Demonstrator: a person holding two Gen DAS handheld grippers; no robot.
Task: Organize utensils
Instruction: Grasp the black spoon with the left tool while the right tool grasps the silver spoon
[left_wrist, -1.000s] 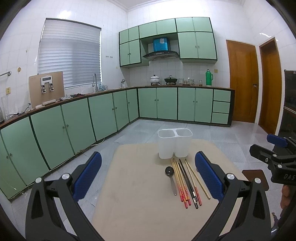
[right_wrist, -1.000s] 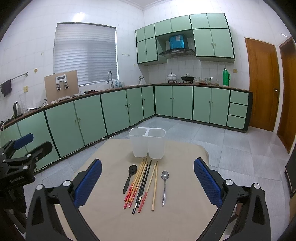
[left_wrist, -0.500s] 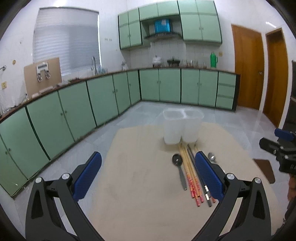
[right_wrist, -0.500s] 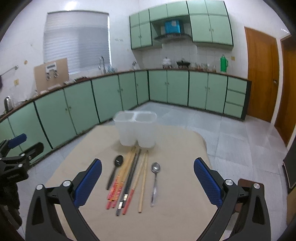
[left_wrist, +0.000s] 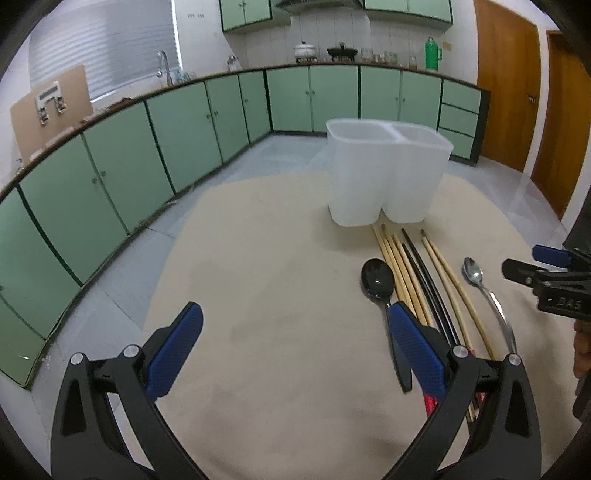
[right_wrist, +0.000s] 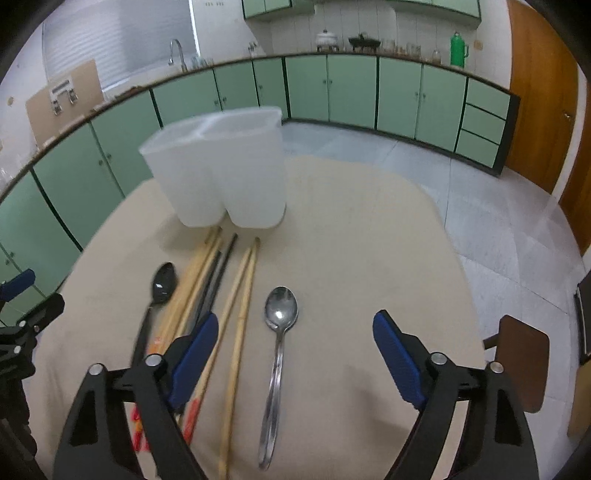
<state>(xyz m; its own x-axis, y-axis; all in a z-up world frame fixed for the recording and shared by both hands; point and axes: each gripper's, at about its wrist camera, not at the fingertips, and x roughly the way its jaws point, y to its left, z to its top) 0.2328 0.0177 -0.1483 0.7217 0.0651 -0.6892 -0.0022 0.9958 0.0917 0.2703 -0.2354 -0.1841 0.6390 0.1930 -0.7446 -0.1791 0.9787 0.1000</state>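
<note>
A white two-compartment holder (left_wrist: 388, 177) (right_wrist: 218, 173) stands upright on the beige table (left_wrist: 258, 277). In front of it lie a black spoon (left_wrist: 376, 282) (right_wrist: 164, 282), several chopsticks (left_wrist: 406, 273) (right_wrist: 207, 280) and a silver spoon (left_wrist: 474, 275) (right_wrist: 280, 310). My left gripper (left_wrist: 295, 317) is open over bare table; its right finger covers the black spoon's handle and the chopstick ends. My right gripper (right_wrist: 295, 323) hangs above the silver spoon with its jaws closing. The spoon lies between the fingers in that view, untouched.
Green cabinets line the far walls past the table edge. A brown stool (right_wrist: 521, 362) stands right of the table. The right gripper (left_wrist: 546, 273) shows at the left wrist view's right edge, and the left gripper (right_wrist: 22, 295) at the right wrist view's left edge.
Both grippers have come forward and down towards the table, tilting downward. The holder and utensils now appear much larger. The right jaws have narrowed a little.
</note>
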